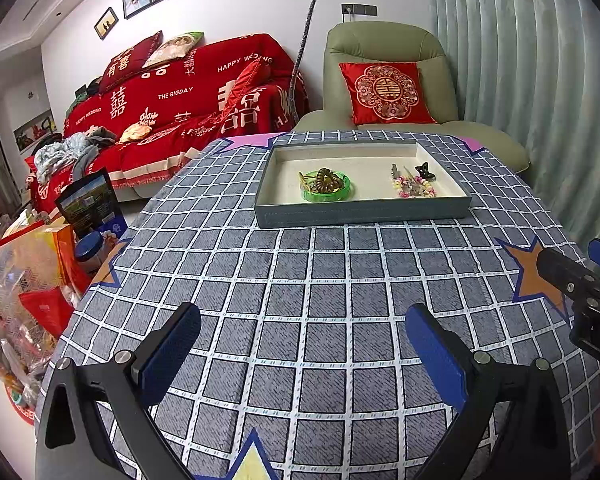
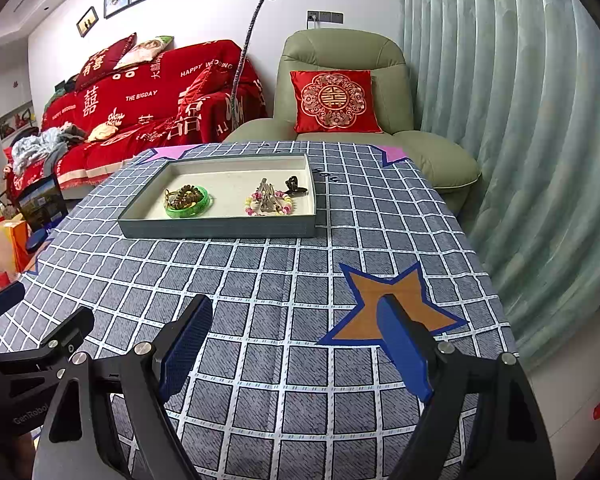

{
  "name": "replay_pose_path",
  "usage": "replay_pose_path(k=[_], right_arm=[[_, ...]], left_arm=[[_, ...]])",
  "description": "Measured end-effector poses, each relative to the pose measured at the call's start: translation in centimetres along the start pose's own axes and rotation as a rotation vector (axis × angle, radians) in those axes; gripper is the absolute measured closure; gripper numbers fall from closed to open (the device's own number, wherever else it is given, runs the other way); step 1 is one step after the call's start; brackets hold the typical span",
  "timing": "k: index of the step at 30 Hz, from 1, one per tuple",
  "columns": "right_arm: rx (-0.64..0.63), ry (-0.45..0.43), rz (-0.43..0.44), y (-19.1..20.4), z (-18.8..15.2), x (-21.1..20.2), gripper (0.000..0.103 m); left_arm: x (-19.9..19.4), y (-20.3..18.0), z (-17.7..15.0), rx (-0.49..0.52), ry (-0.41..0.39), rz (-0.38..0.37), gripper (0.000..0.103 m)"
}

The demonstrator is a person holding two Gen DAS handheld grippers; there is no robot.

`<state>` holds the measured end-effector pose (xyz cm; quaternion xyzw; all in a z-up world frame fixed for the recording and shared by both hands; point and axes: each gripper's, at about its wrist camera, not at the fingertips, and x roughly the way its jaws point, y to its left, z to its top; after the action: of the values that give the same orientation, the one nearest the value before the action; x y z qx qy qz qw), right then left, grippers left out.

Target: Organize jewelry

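A shallow grey tray (image 1: 364, 216) with a cream inside stands at the far side of the checked table; it also shows in the right wrist view (image 2: 220, 230). In it lie a green bangle (image 1: 327, 194) (image 2: 190, 209) with a brown coiled hair tie (image 1: 327, 179) on it, a pastel bead bracelet (image 1: 416, 189) (image 2: 269, 204) with metal clips, and a black claw clip (image 1: 425, 170) (image 2: 295, 184). My left gripper (image 1: 302, 344) is open and empty over the near table. My right gripper (image 2: 294, 334) is open and empty, to the right of the left one.
The table is covered by a grey checked cloth (image 1: 300, 280) with star patches. A green armchair (image 2: 340, 92) with a red cushion stands behind it, a red-covered sofa (image 1: 180, 100) at the back left. Bags and boxes (image 1: 28, 280) crowd the floor at left. Curtains (image 2: 520, 120) hang at right.
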<state>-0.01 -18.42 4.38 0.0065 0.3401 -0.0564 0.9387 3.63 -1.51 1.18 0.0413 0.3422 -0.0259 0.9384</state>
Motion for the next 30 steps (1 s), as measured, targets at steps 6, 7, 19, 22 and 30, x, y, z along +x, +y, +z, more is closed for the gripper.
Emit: replay_pose_path(k=[6,7,19,22,30], right_arm=[[-0.001,0.0,0.002,0.1,0.01,-0.13,0.017],[0.0,0.0,0.002,0.08,0.01,-0.1,0.017],[0.0,0.0,0.002,0.12,0.0,-0.12,0.017],[0.001,0.002,0.003,0.13,0.0,-0.15,0.017],[-0.002,0.002,0.005,0.35,-0.03,-0.24,0.017]], left_arm=[[-0.01,0.02,0.0,0.0,-0.002,0.001,0.0],[0.01,0.04,-0.01,0.0,-0.001,0.001,0.0],[0.0,0.03,0.02,0.0,0.002,0.001,0.0],[0.0,0.03,0.02,0.001,0.001,0.001,0.0],[0.08,0.04,-0.14,-0.001,0.005,-0.005,0.0]])
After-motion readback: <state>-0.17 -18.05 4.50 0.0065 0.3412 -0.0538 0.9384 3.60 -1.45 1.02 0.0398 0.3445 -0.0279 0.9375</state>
